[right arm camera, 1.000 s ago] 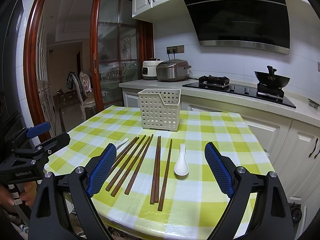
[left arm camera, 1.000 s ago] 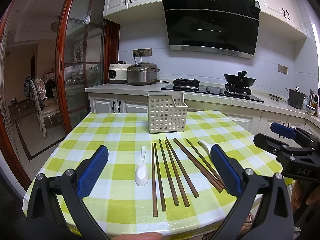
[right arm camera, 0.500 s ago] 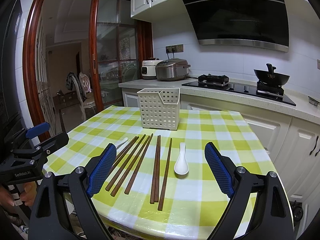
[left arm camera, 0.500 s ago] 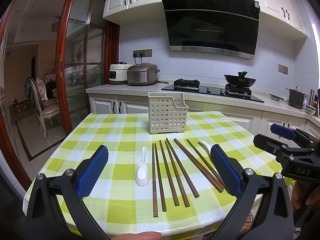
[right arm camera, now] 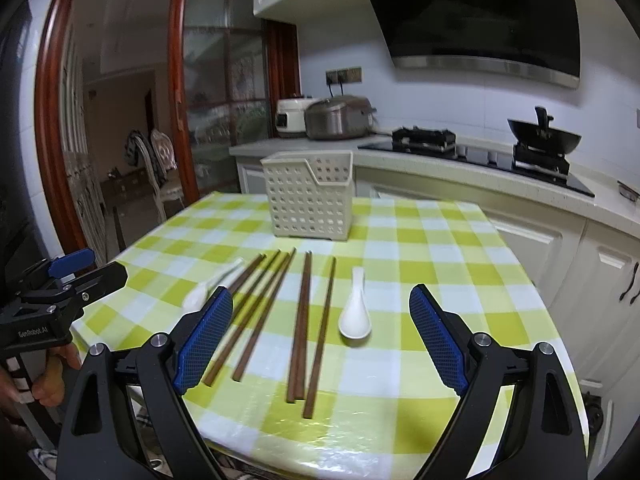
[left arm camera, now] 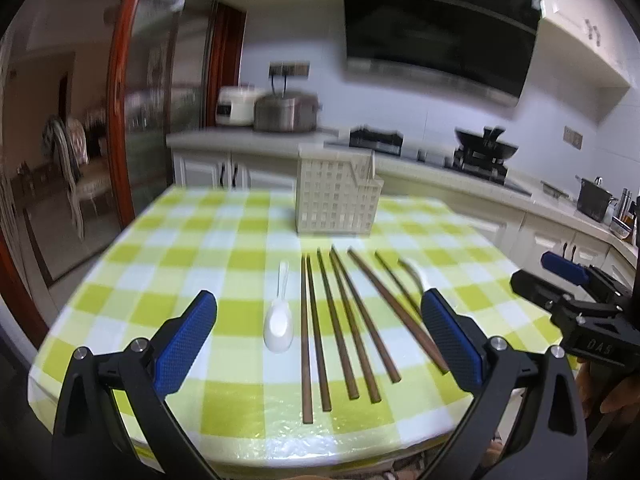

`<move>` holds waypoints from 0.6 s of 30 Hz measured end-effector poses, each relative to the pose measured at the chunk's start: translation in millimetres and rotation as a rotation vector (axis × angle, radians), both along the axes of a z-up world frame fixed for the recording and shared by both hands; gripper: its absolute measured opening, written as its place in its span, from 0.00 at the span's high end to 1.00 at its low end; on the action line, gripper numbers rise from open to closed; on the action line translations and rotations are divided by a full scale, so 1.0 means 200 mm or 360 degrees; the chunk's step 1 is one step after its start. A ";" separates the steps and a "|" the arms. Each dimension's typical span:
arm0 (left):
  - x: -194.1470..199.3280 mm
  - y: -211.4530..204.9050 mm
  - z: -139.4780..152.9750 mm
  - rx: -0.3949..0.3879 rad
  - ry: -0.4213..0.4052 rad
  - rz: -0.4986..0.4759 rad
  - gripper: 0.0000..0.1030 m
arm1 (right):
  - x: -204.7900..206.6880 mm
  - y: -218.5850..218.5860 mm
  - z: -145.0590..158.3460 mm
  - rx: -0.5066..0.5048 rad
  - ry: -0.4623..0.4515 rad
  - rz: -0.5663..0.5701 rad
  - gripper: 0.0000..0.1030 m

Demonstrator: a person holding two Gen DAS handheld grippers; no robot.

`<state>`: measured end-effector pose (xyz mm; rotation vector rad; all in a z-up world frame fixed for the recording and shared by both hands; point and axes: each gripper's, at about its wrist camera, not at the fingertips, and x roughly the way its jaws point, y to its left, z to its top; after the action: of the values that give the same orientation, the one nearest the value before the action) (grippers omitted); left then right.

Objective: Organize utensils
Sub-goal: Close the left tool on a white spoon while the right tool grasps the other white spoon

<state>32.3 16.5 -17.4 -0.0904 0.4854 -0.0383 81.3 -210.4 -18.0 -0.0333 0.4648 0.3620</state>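
Several brown chopsticks (left arm camera: 340, 320) (right arm camera: 304, 320) lie side by side on the green checked table (left arm camera: 160, 280) (right arm camera: 440, 248). A white spoon (left arm camera: 279, 326) lies left of them and a second white spoon (left arm camera: 416, 272) right of them, seen from the left wrist view; both spoons show in the right wrist view (right arm camera: 354, 312) (right arm camera: 204, 290). A cream perforated utensil basket (left arm camera: 336, 196) (right arm camera: 310, 196) stands upright behind them. My left gripper (left arm camera: 320, 344) is open and empty at the near table edge. My right gripper (right arm camera: 320, 344) is open and empty there too.
A counter behind the table carries rice cookers (left arm camera: 284, 112), a gas hob (right arm camera: 424, 138) and a wok (right arm camera: 544, 136). A glass sliding door (right arm camera: 224, 100) and a chair (left arm camera: 76, 176) are to the left. White cabinets (right arm camera: 600, 280) stand close to the table's right side.
Both grippers have moved a little forward and tilted; the left wrist view is motion-blurred. The chopsticks, spoons and basket have not moved. Both stay open.
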 end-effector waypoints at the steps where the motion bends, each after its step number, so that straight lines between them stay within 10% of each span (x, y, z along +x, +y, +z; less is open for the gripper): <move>1: 0.03 0.01 -0.02 -0.0011 0.0044 -0.0007 0.04 | 0.02 0.00 -0.01 -0.0005 0.0019 -0.0008 0.18; 18: 0.71 0.21 -0.31 -0.0055 0.0724 -0.0016 0.04 | 0.69 0.07 -0.18 -0.0185 0.0478 0.0018 0.23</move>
<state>174.9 57.5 -78.5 -0.1312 0.9396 -0.0358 219.7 -195.6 -53.0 -0.0955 0.7826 0.3519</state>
